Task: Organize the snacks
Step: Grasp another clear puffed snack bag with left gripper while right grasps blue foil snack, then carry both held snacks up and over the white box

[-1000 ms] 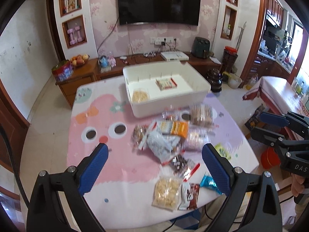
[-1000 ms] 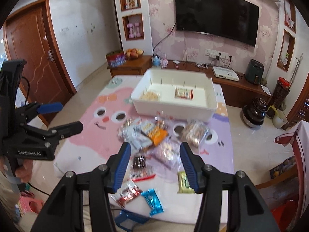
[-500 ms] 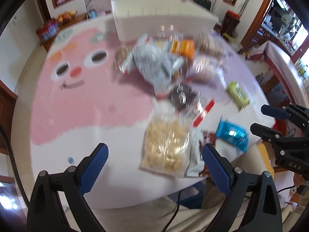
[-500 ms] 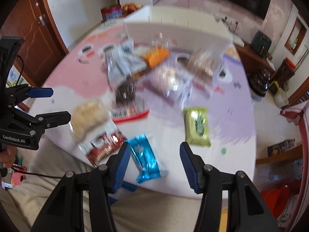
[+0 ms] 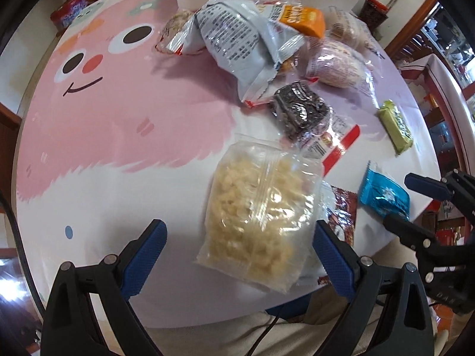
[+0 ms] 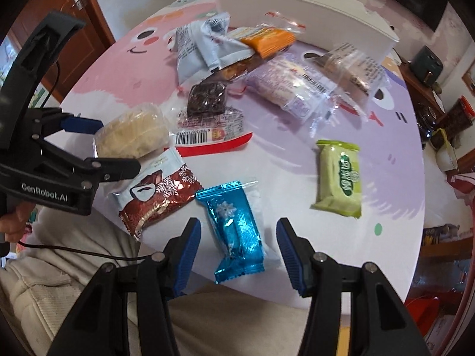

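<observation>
My left gripper (image 5: 237, 237) is open, low over the table's near edge, its fingers on either side of a clear bag of pale yellow snack (image 5: 261, 216); this bag also shows in the right wrist view (image 6: 133, 133). My right gripper (image 6: 237, 237) is open around a shiny blue packet (image 6: 237, 231), which also shows in the left wrist view (image 5: 383, 195). A red-brown packet (image 6: 157, 195) lies between the two. A white bin (image 6: 297, 9) stands at the table's far side.
A green packet (image 6: 341, 178) lies to the right. Farther back lies a pile: a dark brownie pack (image 5: 299, 109), a grey bag (image 5: 237, 35), an orange packet (image 5: 302, 20) and a purple-white pack (image 6: 291, 86). The pink cartoon tablecloth (image 5: 118, 118) covers the table.
Both grippers have dropped from high above the table down to its near edge. The left now straddles the clear bag, the right the blue packet. Both stay open.
</observation>
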Motion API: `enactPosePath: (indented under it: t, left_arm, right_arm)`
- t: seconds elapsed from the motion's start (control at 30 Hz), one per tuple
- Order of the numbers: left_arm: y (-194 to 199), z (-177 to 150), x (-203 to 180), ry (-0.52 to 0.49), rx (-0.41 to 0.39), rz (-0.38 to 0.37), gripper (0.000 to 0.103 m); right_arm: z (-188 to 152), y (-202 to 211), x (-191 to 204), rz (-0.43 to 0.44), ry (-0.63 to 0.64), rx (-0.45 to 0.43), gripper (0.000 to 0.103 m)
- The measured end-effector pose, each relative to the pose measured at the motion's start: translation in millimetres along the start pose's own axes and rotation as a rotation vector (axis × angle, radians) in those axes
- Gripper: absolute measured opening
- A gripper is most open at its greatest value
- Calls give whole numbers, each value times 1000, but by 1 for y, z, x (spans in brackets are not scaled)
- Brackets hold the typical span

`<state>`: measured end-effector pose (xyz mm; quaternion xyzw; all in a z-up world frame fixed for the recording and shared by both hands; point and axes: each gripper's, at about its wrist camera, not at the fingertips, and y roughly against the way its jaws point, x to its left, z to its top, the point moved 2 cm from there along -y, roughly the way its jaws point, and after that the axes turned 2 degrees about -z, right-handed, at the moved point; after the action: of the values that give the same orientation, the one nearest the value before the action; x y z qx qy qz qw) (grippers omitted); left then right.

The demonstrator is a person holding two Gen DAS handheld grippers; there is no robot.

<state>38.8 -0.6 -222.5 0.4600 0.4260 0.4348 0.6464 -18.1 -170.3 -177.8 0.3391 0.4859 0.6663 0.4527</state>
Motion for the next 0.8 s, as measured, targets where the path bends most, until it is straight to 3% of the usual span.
enactPosePath:
  t: [0.2, 0.33, 0.47, 0.8]
  left_arm:
    - [-7, 2, 0, -15, 5, 33, 88]
    - [-11, 8, -4, -34, -8, 80, 78]
    - [-8, 12, -7, -41, -32, 95, 50]
    - [6, 22, 4, -13, -45, 86, 45]
  right_arm:
    - [4, -16, 0, 1, 21, 39, 52]
    - [9, -18, 2, -11, 32, 37, 43]
    - [14, -17, -3, 4, 13, 35, 31]
    - [24, -14, -19, 12, -18, 16, 30]
